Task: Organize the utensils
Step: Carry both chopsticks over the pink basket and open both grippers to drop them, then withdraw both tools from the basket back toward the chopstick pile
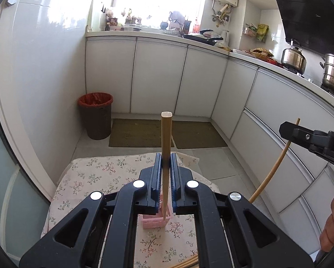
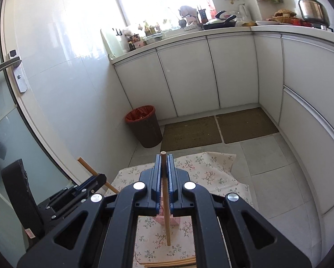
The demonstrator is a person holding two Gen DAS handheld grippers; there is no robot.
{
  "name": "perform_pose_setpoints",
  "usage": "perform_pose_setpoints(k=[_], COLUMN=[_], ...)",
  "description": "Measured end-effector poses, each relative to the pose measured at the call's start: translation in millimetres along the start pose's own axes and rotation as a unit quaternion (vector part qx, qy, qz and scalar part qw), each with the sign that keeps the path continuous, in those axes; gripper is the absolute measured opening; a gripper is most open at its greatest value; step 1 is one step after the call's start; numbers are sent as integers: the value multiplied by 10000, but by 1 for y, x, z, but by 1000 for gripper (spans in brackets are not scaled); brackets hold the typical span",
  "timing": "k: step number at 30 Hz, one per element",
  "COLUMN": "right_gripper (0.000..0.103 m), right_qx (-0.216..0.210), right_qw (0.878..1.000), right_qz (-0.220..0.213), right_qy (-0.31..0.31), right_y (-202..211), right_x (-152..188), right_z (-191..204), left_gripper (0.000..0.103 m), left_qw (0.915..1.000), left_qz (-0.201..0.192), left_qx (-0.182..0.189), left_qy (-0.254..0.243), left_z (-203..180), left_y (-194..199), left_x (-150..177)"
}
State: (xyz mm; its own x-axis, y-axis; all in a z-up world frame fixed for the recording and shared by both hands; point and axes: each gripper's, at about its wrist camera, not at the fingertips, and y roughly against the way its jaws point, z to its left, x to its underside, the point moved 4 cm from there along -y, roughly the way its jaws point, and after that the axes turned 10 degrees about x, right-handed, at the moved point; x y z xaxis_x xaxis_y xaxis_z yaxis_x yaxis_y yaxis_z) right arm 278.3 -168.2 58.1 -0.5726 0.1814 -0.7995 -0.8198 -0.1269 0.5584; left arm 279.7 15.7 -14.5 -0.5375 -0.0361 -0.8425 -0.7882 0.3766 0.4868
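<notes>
Each gripper's jaws are closed on one pale wooden chopstick: left gripper [image 1: 166,167] holds a thick squared chopstick [image 1: 166,138], right gripper [image 2: 164,169] a thinner round one [image 2: 165,201], both above the flowered table [image 1: 95,172], over what seems a pink basket [image 1: 152,220]. No writing is readable.

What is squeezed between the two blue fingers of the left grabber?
A wooden chopstick, standing upright between the left gripper's shut fingers. The left wrist view shows it best.

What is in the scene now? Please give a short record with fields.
left tool: shut on a chopstick, held upright
right tool: shut on a second chopstick
holder: pink basket on the flowered tablecloth
spare chopsticks: lying at the near table edge
floor: trash bin, two mats
</notes>
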Motion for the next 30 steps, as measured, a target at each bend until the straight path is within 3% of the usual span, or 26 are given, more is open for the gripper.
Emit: perform_pose_setpoints(k=[7, 9, 15, 20, 23, 26, 30], right_gripper=[5, 5, 5, 5, 9, 35, 36], right_qx=[-137, -128, -86, -43, -36, 89, 290], right_qw=[9999, 9998, 9993, 9987, 9982, 9975, 9974], right_qz=[25, 101, 341, 377, 397, 468, 435], right_qy=[84, 127, 149, 336, 451, 525, 489], right_y=[-52, -71, -118, -132, -136, -138, -128], right_x=[-3, 2, 23, 38, 45, 52, 54], right_z=[20, 25, 36, 46, 51, 50, 45], left_gripper=[8, 26, 34, 35, 36, 36, 36], left_qw=[9993, 9986, 9988, 9978, 9973, 9969, 9968], left_qz=[272, 419, 42, -160, -158, -139, -160], left_qx=[-91, -96, -141, -274, -349, -477, -497], left_qy=[233, 298, 473, 575, 622, 607, 599], left_z=[32, 41, 55, 64, 66, 68, 67], left_y=[-56, -67, -44, -22, -17, -13, -4], left_x=[19, 27, 14, 5, 4, 6, 5])
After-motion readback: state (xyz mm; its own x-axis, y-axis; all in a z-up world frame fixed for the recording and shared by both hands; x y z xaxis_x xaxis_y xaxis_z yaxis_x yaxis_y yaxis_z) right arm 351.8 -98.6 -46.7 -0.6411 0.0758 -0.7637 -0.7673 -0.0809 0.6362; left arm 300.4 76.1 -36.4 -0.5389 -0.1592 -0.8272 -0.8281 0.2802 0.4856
